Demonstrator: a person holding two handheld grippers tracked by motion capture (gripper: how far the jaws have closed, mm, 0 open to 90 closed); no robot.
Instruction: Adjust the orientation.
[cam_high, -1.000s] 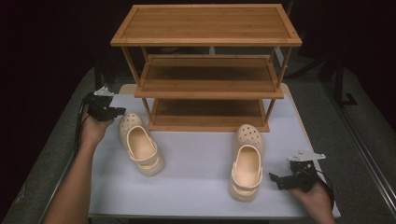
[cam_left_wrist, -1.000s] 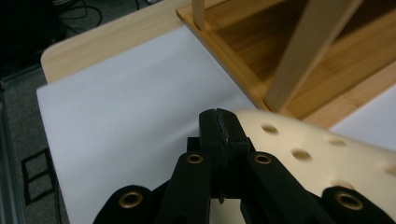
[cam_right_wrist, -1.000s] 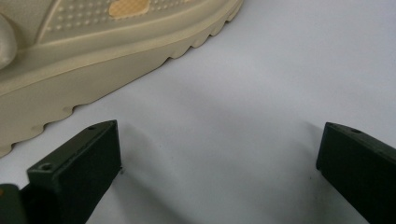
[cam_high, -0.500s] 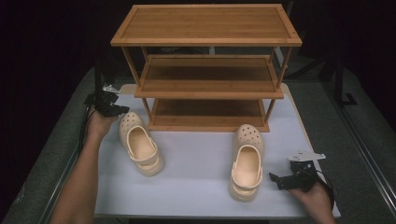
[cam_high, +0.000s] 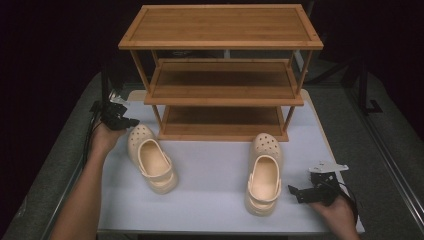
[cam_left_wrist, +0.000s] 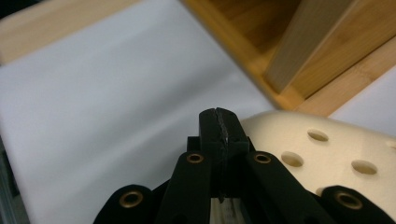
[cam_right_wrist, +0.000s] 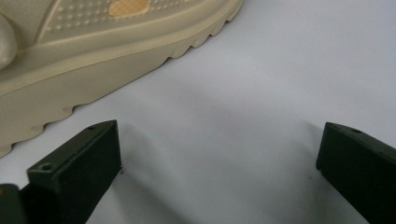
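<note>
Two cream clogs lie on the white table (cam_high: 215, 170) in front of a three-tier wooden shoe rack (cam_high: 220, 70). The left clog (cam_high: 151, 158) points its toe toward the rack; my left gripper (cam_high: 131, 121) hovers just beside that toe, jaws pressed together with nothing between them. In the left gripper view the shut gripper (cam_left_wrist: 218, 122) sits over the holed toe of the clog (cam_left_wrist: 322, 144). The right clog (cam_high: 263, 173) lies near the table's front. My right gripper (cam_high: 294, 192) rests on the table to its right, jaws spread wide; in the right gripper view the gripper (cam_right_wrist: 219, 154) faces the clog's sole (cam_right_wrist: 93, 79).
The rack's bottom shelf (cam_high: 222, 120) stands bare just behind the clogs, and its corner post (cam_left_wrist: 308, 42) is close ahead of the left gripper. Dark floor surrounds the table on both sides.
My left hand has drifted slightly toward the rack beside the left clog's toe. The right hand and both clogs have stayed where they were.
</note>
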